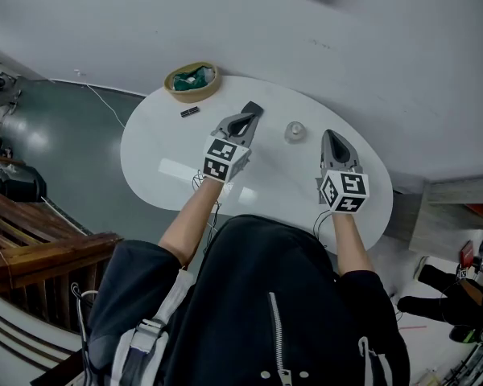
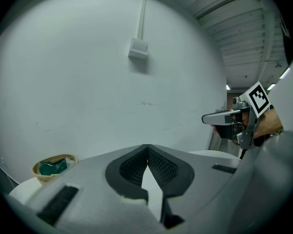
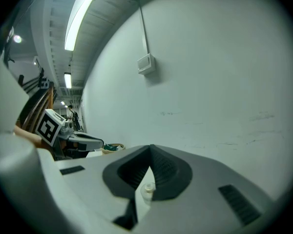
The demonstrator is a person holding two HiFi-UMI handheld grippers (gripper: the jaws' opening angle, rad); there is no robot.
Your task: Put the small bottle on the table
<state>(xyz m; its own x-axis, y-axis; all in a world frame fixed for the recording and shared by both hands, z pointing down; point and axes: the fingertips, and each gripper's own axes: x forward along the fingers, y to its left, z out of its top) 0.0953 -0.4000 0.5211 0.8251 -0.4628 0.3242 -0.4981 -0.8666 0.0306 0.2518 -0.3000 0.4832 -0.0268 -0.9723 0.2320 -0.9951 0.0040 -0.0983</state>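
- The only print in sight is the black-and-white square markers on the two cubes, one (image 1: 224,158) on the left tongs (image 1: 252,109) and one (image 1: 344,191) on the right tongs (image 1: 332,135).
- The small bottle (image 1: 295,131), clear with a pale cap, stands upright on the white oval table (image 1: 169,155). It is between the two tongs' tips and touches neither.
- In the left gripper view, the left tongs (image 2: 147,147) are pressed together at the tips with nothing between them.
- In the right gripper view, the right tongs (image 3: 150,147) also meet at the tips. The small bottle (image 3: 147,189) shows beyond, through the gap under the tips, not pinched.
- A round woven basket (image 1: 192,80) with something green inside sits at the table's far left edge. A small black item (image 1: 190,112) lies just beside it.
- The table's far edge lies close to a plain white wall (image 1: 370,47) with a small box (image 2: 138,48) mounted high up.
- Grey floor (image 1: 72,127) lies open to the left, with wooden boards (image 1: 32,240) nearer the person.
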